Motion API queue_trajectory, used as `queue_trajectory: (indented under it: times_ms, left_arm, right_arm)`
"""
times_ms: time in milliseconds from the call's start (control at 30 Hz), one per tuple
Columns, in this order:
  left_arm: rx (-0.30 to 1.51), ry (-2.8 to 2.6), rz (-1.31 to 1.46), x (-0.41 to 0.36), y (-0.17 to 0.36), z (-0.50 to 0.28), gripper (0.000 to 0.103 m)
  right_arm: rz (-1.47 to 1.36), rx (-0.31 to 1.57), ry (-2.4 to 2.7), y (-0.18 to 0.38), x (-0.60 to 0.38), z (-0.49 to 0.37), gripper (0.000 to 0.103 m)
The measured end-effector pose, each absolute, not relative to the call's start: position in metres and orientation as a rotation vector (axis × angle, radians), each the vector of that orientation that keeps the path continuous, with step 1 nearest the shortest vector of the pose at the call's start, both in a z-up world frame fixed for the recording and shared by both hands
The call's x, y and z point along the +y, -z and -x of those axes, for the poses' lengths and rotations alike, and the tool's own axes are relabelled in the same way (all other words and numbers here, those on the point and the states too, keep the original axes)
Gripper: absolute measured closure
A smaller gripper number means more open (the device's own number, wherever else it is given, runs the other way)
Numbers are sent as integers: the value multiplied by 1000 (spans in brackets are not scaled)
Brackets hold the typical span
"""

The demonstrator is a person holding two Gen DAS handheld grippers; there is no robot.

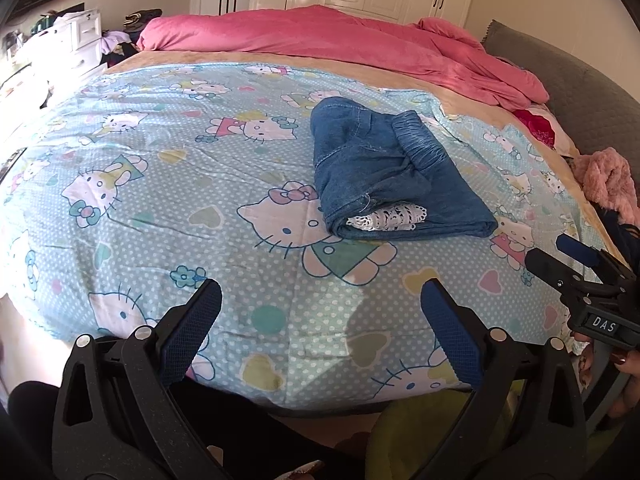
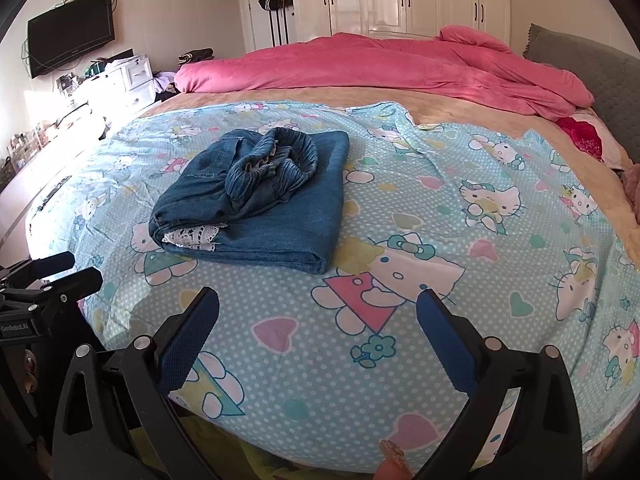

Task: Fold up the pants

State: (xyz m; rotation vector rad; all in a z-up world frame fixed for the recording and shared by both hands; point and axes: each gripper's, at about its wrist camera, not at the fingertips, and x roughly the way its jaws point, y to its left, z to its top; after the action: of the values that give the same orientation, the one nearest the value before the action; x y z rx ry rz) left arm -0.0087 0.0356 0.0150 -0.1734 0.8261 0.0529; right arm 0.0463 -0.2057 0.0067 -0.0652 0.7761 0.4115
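Observation:
Blue denim pants [image 1: 384, 172] lie folded in a compact bundle on the Hello Kitty sheet [image 1: 200, 168], the gathered waistband on top and white lace trim showing at the near edge. In the right wrist view the pants [image 2: 260, 200] sit left of centre. My left gripper [image 1: 320, 312] is open and empty, back near the bed's front edge, well short of the pants. My right gripper [image 2: 318, 320] is open and empty too, also near the front edge. The right gripper shows at the right of the left wrist view [image 1: 576, 264]; the left gripper shows at the left of the right wrist view [image 2: 60, 276].
A pink duvet [image 2: 380, 68] is bunched along the far side of the bed. A grey headboard [image 2: 592, 64] stands at right. A pink fluffy item [image 1: 608, 180] lies at the bed's right edge. White drawers [image 2: 124, 80] and a wall TV [image 2: 70, 34] are at left.

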Motion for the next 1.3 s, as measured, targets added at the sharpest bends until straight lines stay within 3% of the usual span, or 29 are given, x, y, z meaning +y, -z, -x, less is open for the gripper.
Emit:
queue_trajectory:
  times_ms: [1300]
  left_arm:
    - [840,-61,170,33,-15,10,9]
  right_arm:
    - [59,786,-409,-3,-205,-43,4]
